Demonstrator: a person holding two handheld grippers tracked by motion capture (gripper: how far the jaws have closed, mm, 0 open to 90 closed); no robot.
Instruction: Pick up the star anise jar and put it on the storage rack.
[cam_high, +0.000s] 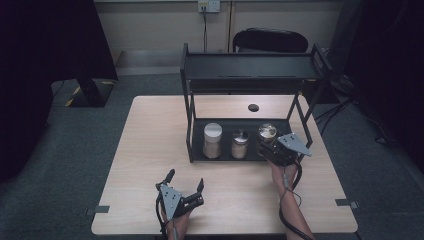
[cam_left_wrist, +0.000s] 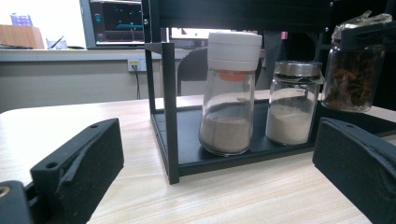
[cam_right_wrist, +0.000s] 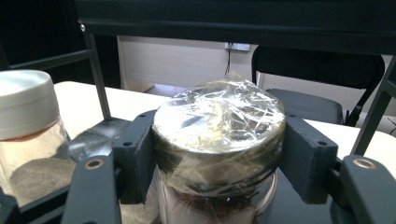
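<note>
Light wooden table (cam_high: 150, 165) bearing black metal two-tier rack (cam_high: 250, 75). On rack's lower shelf, in a row: tall glass jar with white cap (cam_high: 212, 141) at left, shorter glass jar with silver lid (cam_high: 240, 144) in middle, glass jar with foil-wrapped lid (cam_high: 267, 133) at right. Right gripper (cam_right_wrist: 219, 154) clamped on the foil-wrapped lid, one jaw at each side. Left gripper (cam_high: 186, 182) resting on table near front edge, well apart from rack, jaws spread wide, gripping nothing.

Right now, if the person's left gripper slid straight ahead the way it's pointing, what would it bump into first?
Probably the black rack: its front corner post stands between the open left gripper and the white-capped jar. Depth is hard to judge, so that jar might come first.
</note>
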